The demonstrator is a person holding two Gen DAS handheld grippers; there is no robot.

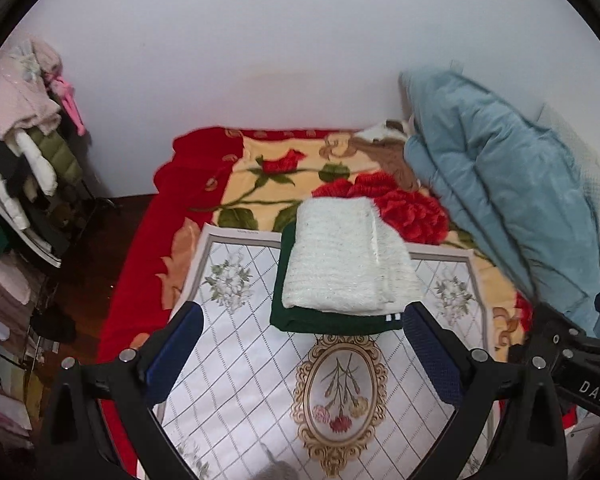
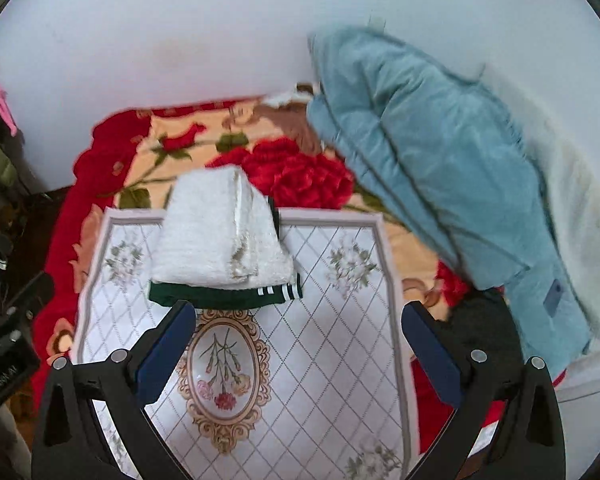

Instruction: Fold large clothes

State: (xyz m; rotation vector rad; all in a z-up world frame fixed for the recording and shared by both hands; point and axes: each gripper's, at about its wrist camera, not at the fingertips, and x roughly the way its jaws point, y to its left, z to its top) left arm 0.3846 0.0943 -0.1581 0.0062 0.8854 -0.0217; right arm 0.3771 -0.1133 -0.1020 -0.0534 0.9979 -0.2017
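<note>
A bed (image 1: 140, 280) fills most of both views, covered by one red and cream blanket (image 1: 268, 172) printed with large roses. Along the bed's far right side, against the white wall, lies one bulky pale blue quilt (image 1: 500, 184), rumpled and folded over itself. Spread flat across the near part of the blanket is one white mat (image 1: 240, 360) with a diamond grid, flower sprays and a gold-framed oval of carnations in its middle.

At the mat's far edge sit two folded garments in one stack. The dark green garment (image 1: 320, 320), with white stripes at one corner, lies at the bottom. The fluffy white sweater (image 1: 340, 256) rests squarely on top of it, hiding most of it.

At the left edge of the left wrist view stands one rack of clothes (image 1: 28, 140), crowded with pale and dark items.

Two grippers hover above the near part of the mat, touching nothing. The left gripper (image 1: 300, 328) has its blue-padded jaws spread wide and empty. The right gripper (image 2: 298, 326) is likewise spread wide and empty.
</note>
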